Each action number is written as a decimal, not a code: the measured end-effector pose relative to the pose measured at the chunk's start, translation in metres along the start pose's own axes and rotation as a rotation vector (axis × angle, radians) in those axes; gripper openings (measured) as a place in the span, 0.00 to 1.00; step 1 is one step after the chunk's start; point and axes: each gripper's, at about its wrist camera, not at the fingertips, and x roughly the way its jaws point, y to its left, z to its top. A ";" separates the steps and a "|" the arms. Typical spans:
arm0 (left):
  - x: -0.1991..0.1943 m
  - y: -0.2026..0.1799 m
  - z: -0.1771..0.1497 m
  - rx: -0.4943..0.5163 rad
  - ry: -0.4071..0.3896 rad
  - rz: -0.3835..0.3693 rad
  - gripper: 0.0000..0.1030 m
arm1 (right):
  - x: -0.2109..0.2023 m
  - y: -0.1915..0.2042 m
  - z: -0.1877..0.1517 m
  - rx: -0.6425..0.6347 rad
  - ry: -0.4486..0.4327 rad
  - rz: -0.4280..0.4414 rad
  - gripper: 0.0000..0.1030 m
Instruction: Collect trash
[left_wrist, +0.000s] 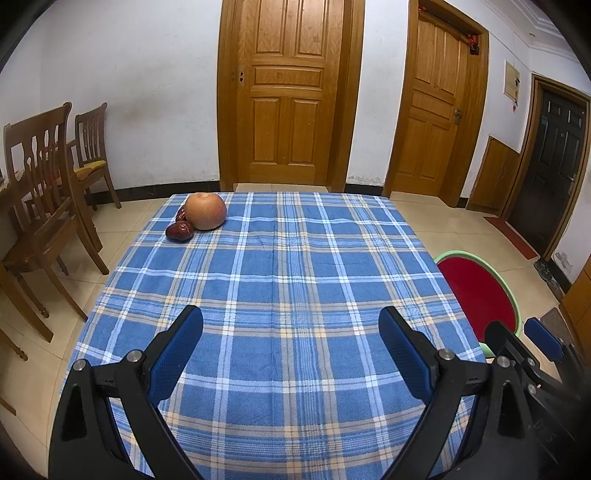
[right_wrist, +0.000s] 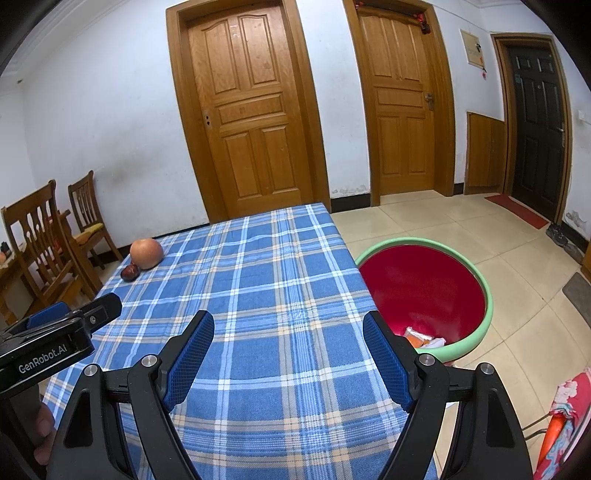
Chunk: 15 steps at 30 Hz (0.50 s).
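Above the checked tablecloth (left_wrist: 288, 280), both the left gripper (left_wrist: 291, 350) and right gripper (right_wrist: 288, 354) gape empty; apple (left_wrist: 205, 211) at eleven o'clock, basin (right_wrist: 476, 343) at two.

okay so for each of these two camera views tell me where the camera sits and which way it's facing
Left wrist: on the left gripper, facing across the table to the doors; its open fingers show, the right gripper at the lower right.
Right wrist: on the right gripper, facing over the table's right edge and the basin; its open fingers, the left gripper and a hand show.
Shared: table, apple, basin, doors.
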 end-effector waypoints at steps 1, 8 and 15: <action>0.000 0.000 0.000 -0.001 -0.001 0.002 0.92 | 0.000 0.000 0.000 0.000 0.000 0.000 0.81; -0.001 0.000 0.002 0.000 -0.006 0.009 0.92 | 0.000 0.000 0.000 0.001 0.001 -0.001 0.81; 0.000 -0.001 0.002 0.001 -0.005 0.008 0.92 | 0.001 0.000 0.000 0.001 0.001 -0.001 0.81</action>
